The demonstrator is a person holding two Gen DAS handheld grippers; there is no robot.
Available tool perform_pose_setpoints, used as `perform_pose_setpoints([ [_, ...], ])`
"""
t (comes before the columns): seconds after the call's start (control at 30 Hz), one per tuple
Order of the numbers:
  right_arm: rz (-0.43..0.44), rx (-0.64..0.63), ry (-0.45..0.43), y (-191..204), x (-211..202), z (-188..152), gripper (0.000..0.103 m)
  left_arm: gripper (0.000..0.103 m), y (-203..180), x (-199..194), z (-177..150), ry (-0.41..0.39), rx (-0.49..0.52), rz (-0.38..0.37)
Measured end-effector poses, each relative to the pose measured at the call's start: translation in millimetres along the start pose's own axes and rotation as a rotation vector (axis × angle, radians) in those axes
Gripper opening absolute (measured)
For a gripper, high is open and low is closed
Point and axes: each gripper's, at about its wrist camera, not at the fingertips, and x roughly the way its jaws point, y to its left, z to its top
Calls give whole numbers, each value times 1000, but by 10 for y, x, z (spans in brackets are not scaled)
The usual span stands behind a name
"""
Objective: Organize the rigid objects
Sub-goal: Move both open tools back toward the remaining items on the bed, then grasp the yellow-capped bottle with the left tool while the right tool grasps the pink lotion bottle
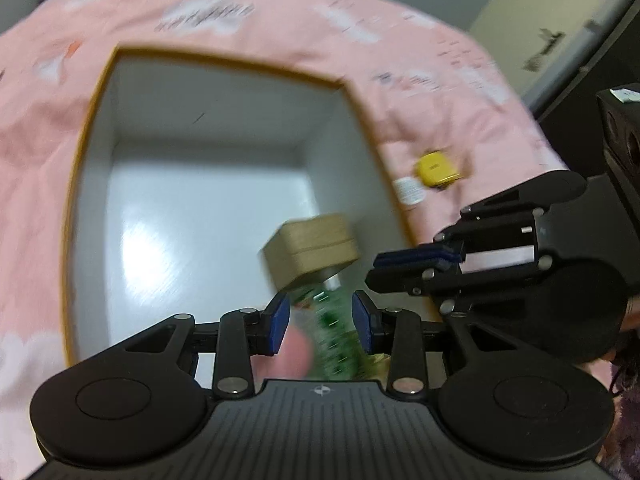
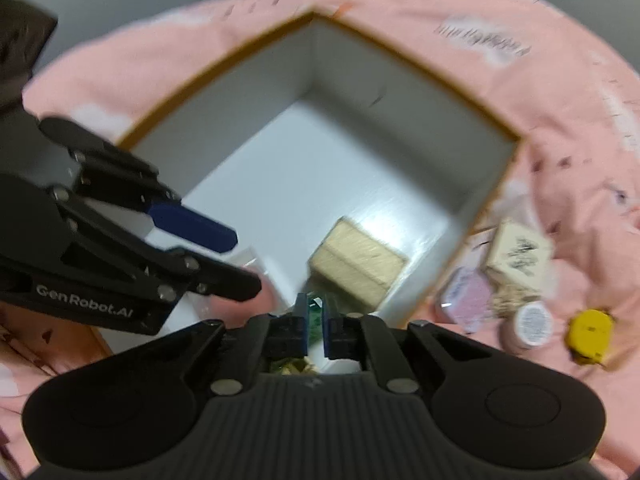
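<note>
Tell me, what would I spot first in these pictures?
A big open white cardboard box on a pink patterned blanket fills the middle. Over it hangs a green patterned bottle with a square wooden cap, between the left gripper's fingers. A small yellow object lies on the blanket right of the box.

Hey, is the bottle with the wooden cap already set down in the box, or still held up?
Held up. The right gripper is shut on the green bottle, whose wooden cap hangs over the open box; the left gripper brackets it, open.
</note>
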Motion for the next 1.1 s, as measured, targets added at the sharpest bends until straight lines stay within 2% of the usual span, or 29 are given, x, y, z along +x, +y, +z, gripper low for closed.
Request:
perform_pose_setpoints([
  [0.1,-12,79,-88,-134,-298,-134,6,42,-230,-40,8,-47,87,-33],
  [0.23,-78,188,-173,-319,-528,-358,7,42,-595,-25,-4,-70,226,-70],
  [0.4,-154,314,-224,-487,-635,-810,9,42,-1006,165,-68,-24,356,-84],
  [0.47,-192,356,-246,-514,-659,-987,21,42,-1162,317,-90,25,385,-46],
  [0.5,-218,374,-256,-529,-665,-1079,32,42,-1254,391,-100,45,397,-23],
  [0.53,-241,394,-264,-550,-642,-1180,35,42,-1348,471,-124,65,413,3],
  [0.67,-267,468,-270,-656,-582,-1517,35,42,-1691,865,-206,158,474,133],
  [0.8,-264,513,-263,-742,-455,-1773,38,41,-1800,1189,-305,223,518,247],
  [0.93,-261,541,-238,-827,-298,-1918,40,44,-1885,1331,-350,232,574,343],
  [1.03,-218,579,-245,-880,-262,-1970,40,47,-1955,1415,-364,244,633,386],
  [1.1,-197,601,-269,-910,-282,-1994,40,47,-1997,1445,-367,264,640,353],
])
